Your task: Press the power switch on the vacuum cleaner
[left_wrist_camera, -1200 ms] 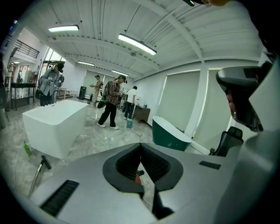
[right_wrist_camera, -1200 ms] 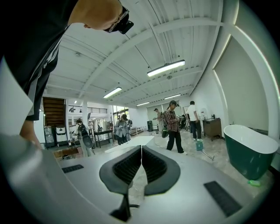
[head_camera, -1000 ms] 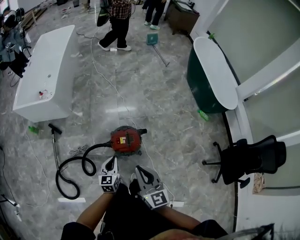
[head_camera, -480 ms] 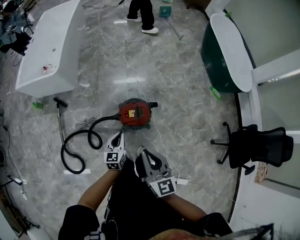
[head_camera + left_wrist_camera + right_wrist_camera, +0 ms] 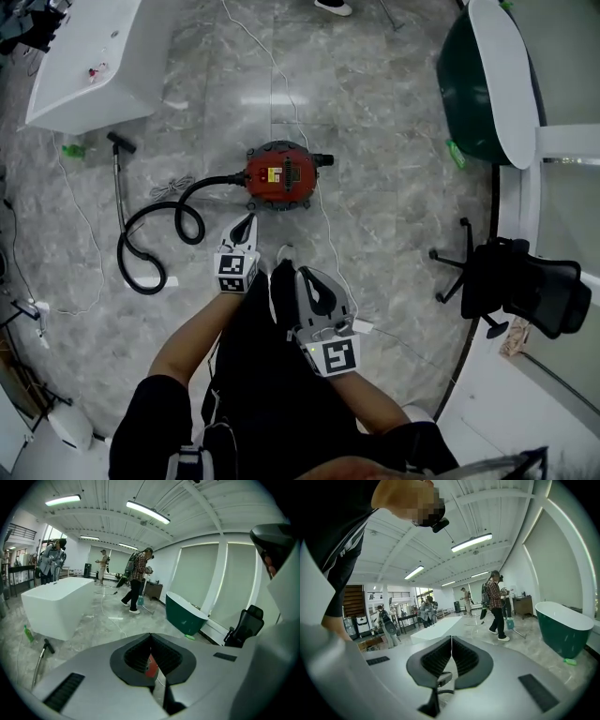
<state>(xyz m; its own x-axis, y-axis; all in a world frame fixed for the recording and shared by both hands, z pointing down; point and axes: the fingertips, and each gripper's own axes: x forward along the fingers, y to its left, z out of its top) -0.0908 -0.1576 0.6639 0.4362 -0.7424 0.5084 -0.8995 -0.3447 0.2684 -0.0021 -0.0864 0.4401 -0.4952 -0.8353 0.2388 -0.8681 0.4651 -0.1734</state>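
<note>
A black hose (image 5: 208,182) curls on the grey floor (image 5: 394,216) at the left. Next comes the left gripper (image 5: 247,221), its jaws pressed together on nothing. Just past it stands the red vacuum cleaner (image 5: 281,175), near but not touched. The right gripper (image 5: 307,279) is closed and empty too. I think the reach is only starting. Next, one closed tip must go down onto the switch. The yellow label is too small to read.
</note>
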